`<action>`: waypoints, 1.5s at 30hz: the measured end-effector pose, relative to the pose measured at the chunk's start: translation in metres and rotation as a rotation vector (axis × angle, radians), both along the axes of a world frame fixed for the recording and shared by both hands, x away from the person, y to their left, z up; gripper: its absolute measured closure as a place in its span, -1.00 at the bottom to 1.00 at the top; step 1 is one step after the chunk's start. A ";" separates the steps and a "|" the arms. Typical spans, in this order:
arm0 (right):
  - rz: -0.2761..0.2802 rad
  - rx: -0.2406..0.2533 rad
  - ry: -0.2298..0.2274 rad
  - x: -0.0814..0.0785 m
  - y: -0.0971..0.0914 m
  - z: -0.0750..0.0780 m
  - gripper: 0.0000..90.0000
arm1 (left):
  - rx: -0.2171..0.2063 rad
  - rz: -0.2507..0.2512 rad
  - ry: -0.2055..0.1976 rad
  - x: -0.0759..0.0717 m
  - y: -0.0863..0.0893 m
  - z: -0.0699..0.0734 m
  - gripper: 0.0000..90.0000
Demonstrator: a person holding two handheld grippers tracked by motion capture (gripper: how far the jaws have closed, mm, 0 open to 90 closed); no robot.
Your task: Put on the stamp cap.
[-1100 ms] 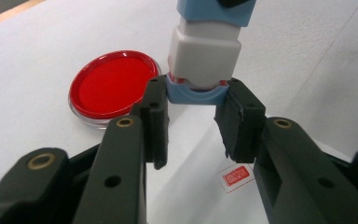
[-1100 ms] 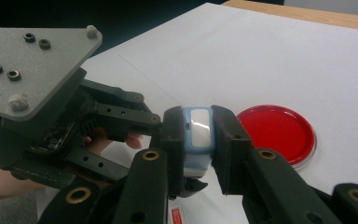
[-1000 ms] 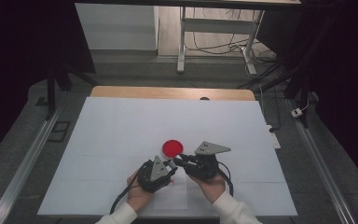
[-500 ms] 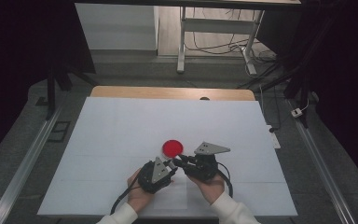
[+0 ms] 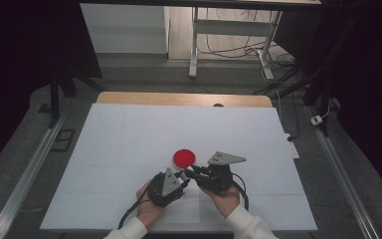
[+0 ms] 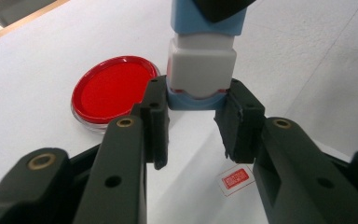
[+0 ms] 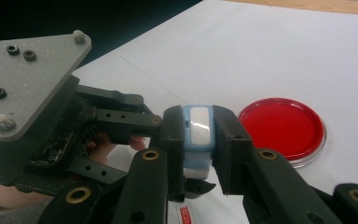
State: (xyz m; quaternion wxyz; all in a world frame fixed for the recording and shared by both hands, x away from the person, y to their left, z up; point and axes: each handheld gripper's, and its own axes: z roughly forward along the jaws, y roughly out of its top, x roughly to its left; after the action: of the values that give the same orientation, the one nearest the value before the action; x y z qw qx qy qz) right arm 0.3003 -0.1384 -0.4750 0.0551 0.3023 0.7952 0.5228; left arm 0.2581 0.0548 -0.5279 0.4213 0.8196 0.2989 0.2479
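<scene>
A small blue and white stamp [image 6: 201, 65] is held just above the white table, beside a round red ink pad [image 6: 111, 88]. My right gripper [image 7: 198, 135] is shut on the stamp's upper body [image 7: 198, 140]. My left gripper [image 6: 192, 109] comes from the opposite side, and its jaws press on the stamp's blue lower end. In the high view both grippers meet near the front middle of the table, the left gripper [image 5: 181, 177] and the right gripper [image 5: 189, 173], with the red ink pad [image 5: 184, 157] just beyond them.
A small red and white label [image 6: 235, 178] lies on the white table sheet [image 5: 129, 139] under the grippers. Wide bare sheet spreads to the left, right and back. A wooden edge [image 5: 179, 98] runs along the far side.
</scene>
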 end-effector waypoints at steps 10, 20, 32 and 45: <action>0.003 -0.002 0.010 0.001 0.000 -0.001 0.65 | 0.006 0.001 -0.003 0.000 0.000 0.000 0.43; 0.007 -0.011 0.017 0.001 0.000 -0.003 0.66 | 0.004 0.002 0.001 -0.001 0.000 -0.001 0.43; 0.010 -0.009 0.029 0.002 0.000 -0.004 0.66 | -0.002 0.007 -0.002 -0.002 -0.001 0.000 0.43; 0.015 -0.010 0.036 0.003 0.000 -0.005 0.66 | 0.001 0.011 -0.005 -0.003 -0.001 0.001 0.43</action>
State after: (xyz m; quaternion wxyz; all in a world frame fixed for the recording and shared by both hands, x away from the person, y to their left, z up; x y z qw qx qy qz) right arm 0.3029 -0.1386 -0.4797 0.0382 0.3057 0.8008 0.5137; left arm 0.2554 0.0536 -0.5272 0.4201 0.8176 0.3021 0.2524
